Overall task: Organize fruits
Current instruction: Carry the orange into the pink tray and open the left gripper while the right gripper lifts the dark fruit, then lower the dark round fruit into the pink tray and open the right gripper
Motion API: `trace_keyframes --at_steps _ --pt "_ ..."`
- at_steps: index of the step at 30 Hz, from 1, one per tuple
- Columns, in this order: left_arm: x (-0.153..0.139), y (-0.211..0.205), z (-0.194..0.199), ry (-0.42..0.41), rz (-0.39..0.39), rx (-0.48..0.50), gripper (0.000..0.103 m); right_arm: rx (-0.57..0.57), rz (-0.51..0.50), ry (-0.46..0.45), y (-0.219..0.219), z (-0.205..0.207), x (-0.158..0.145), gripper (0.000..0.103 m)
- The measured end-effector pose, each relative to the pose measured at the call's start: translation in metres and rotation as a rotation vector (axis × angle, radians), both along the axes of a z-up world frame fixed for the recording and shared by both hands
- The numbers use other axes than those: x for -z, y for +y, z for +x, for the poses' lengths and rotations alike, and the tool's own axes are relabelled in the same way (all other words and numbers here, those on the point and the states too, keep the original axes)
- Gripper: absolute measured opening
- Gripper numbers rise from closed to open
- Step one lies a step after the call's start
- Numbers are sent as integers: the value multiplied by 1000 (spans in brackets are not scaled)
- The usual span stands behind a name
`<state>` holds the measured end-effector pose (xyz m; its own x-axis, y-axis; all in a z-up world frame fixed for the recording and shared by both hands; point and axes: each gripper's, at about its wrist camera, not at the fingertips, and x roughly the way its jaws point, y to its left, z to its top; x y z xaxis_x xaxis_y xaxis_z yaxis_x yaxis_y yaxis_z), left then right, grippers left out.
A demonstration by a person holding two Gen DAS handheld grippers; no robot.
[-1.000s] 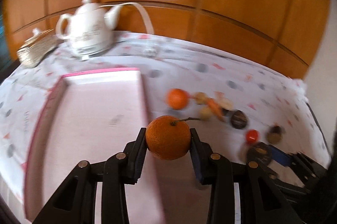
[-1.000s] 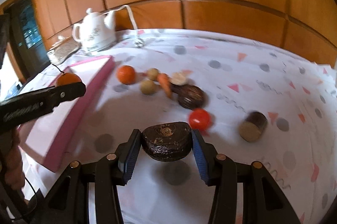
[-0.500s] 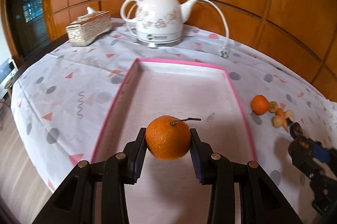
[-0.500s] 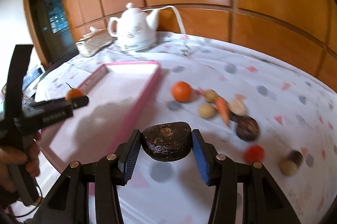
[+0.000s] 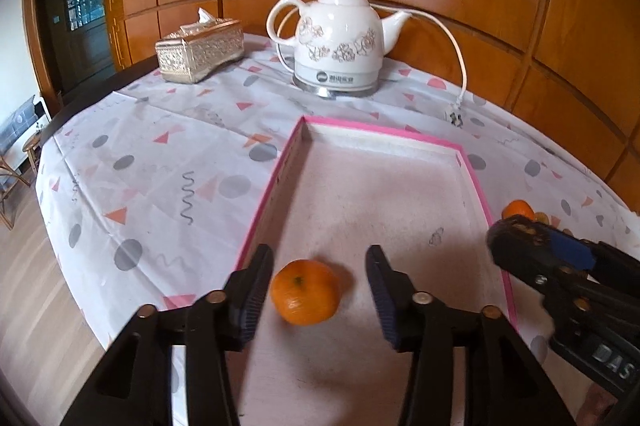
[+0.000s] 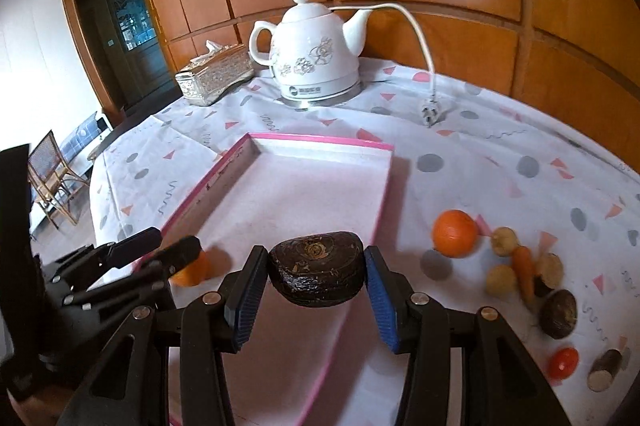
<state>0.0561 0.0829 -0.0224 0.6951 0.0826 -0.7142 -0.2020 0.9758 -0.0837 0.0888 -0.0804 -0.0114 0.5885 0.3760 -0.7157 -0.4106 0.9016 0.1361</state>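
Mandarin (image 5: 306, 291) now lying on the floor of the pink-rimmed tray (image 5: 476, 182), released since half a second ago, left gripper (image 5: 316, 286) spread wide around it without touching, right gripper (image 6: 316, 280) still clamped on a dark brown fruit (image 6: 318, 272) above the tray's near edge.

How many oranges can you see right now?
2: one orange on the pink tray between the open left gripper fingers; second orange on the tablecloth right of the tray.

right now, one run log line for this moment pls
left gripper: open, orange resting in pink tray | right gripper: shut on dark fruit, over tray
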Motion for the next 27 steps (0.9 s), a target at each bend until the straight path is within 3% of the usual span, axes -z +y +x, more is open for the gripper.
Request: trace_keyframes --at_steps 12,27 --pt "-19 -3 -12 -56 15 0 61 39 25 -9 2 -3 -5 51" --pt "-29 -28 -27 -85 30 62 64 197 35 -54 -54 -34 -5 51"
